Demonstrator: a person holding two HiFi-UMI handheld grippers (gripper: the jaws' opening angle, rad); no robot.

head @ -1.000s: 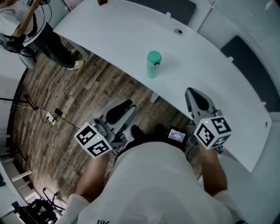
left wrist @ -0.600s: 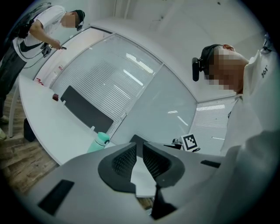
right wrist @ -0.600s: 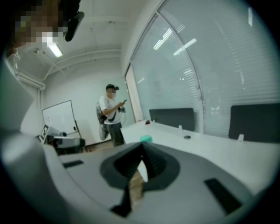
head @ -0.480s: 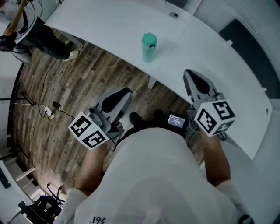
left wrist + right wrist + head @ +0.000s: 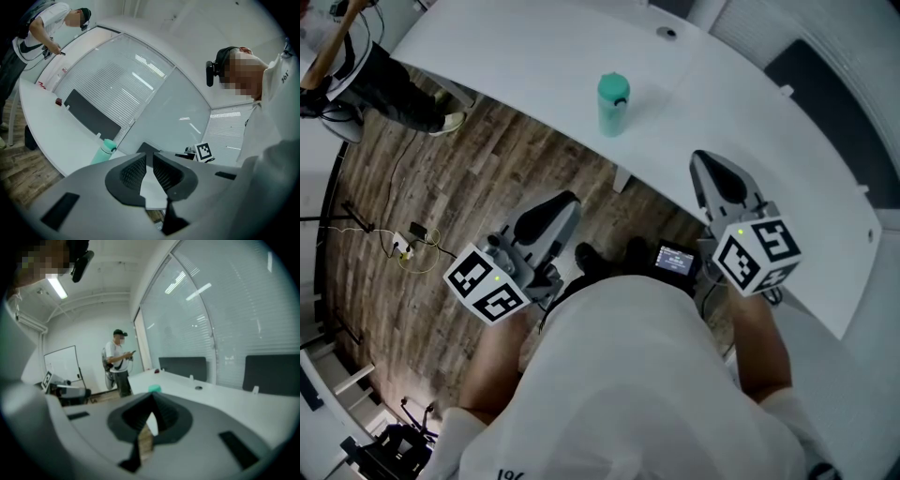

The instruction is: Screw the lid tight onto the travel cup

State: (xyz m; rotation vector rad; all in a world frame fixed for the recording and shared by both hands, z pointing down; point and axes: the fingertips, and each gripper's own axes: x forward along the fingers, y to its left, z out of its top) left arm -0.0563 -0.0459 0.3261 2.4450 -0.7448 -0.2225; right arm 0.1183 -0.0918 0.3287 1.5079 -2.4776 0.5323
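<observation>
**Tools, two.** Grey moulded shells with black ribbed pads, each carrying one cube of black-and-white square markers.
- Left tool [image 5: 565, 200]: nearer than the travel cup [image 5: 612, 105] and to its left, well apart from it. The jaws are closed together with nothing between them.
- Right tool [image 5: 710, 161]: nearer than the travel cup and to its right, well apart from it. The jaws are closed and empty.

**Screen device [image 5: 678, 260], one.** Small, dark and rectangular with a lit face. It is nearer than the travel cup, between the two tools.

**Floor [image 5: 403, 178].** Brown streaked planks, nearer than the travel cup and to its left. One loose tangle of cable [image 5: 411, 251] lies on it.

**Surface [image 5: 534, 56], one.** White, smooth, long and curved. It carries the travel cup close to its near edge.

**Travel cup, one.** Mint-green, smooth and cylindrical, standing upright.

**Lid [image 5: 614, 89], one.** Round, a deeper teal, sitting on top of the travel cup.

**Grommet hole [image 5: 667, 33], one.** Round and dark, in the surface beyond the travel cup.

**Dark panels [image 5: 183, 366], two.** Flat and rectangular, beyond the travel cup.

**Second person [image 5: 384, 70], one.** Standing beyond the travel cup, to its left.
</observation>
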